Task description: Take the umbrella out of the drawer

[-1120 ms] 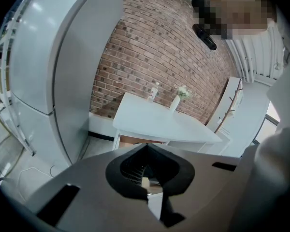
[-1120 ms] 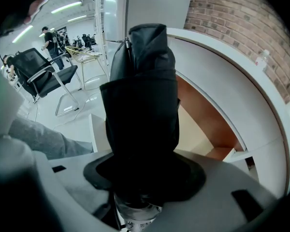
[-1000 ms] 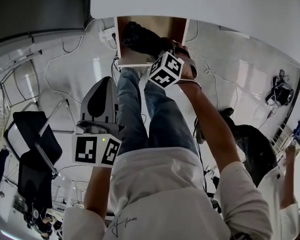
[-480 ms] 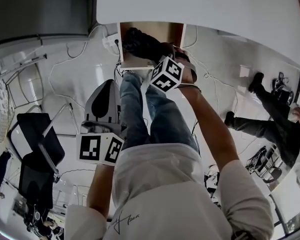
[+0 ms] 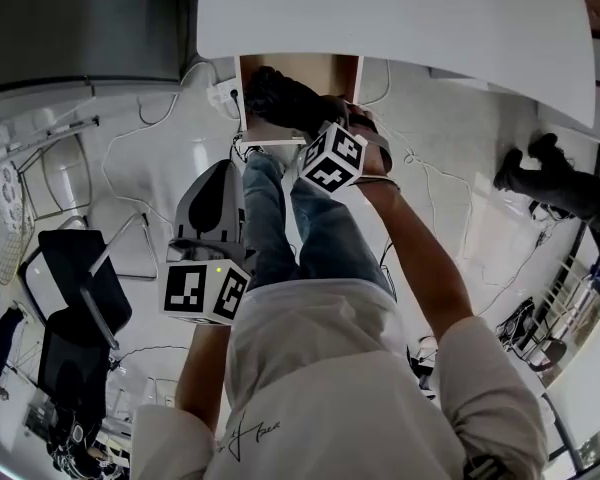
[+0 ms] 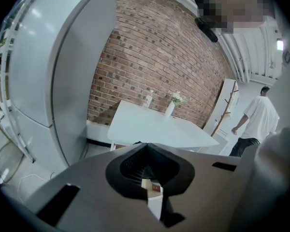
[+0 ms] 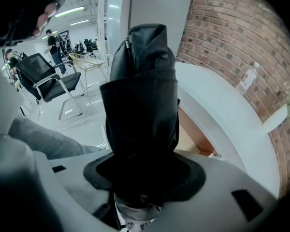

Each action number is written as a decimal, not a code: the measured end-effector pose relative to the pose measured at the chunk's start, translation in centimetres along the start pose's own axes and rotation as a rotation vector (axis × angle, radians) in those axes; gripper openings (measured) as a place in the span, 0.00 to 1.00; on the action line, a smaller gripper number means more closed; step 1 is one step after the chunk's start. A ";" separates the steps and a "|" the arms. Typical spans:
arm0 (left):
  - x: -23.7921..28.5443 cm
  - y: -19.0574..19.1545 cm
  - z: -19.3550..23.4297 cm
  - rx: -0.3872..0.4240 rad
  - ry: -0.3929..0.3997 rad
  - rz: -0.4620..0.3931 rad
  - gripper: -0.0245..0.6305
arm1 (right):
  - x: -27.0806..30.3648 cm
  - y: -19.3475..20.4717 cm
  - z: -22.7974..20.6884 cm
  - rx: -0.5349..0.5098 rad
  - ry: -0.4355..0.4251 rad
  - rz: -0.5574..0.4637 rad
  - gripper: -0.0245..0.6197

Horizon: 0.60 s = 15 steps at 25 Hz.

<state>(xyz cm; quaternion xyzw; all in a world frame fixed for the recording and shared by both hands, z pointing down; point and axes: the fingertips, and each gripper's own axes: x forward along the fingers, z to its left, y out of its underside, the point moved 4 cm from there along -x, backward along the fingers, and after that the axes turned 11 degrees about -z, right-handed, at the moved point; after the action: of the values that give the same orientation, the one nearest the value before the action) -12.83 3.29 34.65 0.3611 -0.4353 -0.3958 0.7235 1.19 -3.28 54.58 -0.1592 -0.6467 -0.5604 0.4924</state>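
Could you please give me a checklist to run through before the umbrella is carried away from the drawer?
1. Right tongs closed on the umbrella: ok.
2. Umbrella folded up: ok.
3. Umbrella fully clear of the drawer: cannot tell; the head view shows it over the open drawer.
4. Left tongs free to help: ok, shut with nothing between them.
5. Drawer pushed in: not ok, it stands open under the table.
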 end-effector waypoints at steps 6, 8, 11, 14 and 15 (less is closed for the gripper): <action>-0.6 -0.6 -0.7 0.015 0.004 -0.007 0.06 | -1.5 -0.5 0.1 0.004 -0.012 -0.009 0.42; -0.7 -0.8 -0.9 0.021 0.006 -0.011 0.06 | -2.0 -0.9 0.1 0.010 -0.017 -0.017 0.42; -0.8 -1.3 -1.1 0.021 0.005 -0.019 0.06 | -2.7 -1.5 0.0 0.010 -0.016 -0.032 0.42; -0.8 -1.8 -1.2 0.015 -0.004 -0.030 0.06 | -3.5 -2.0 0.0 0.012 -0.017 -0.045 0.42; -0.9 -1.9 -1.3 0.016 -0.005 -0.034 0.06 | -3.9 -2.1 0.1 0.013 -0.017 -0.050 0.42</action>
<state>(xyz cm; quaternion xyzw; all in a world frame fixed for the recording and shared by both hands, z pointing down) -12.41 3.51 32.20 0.3733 -0.4342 -0.4056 0.7125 1.35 -2.54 50.21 -0.1443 -0.6584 -0.5668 0.4737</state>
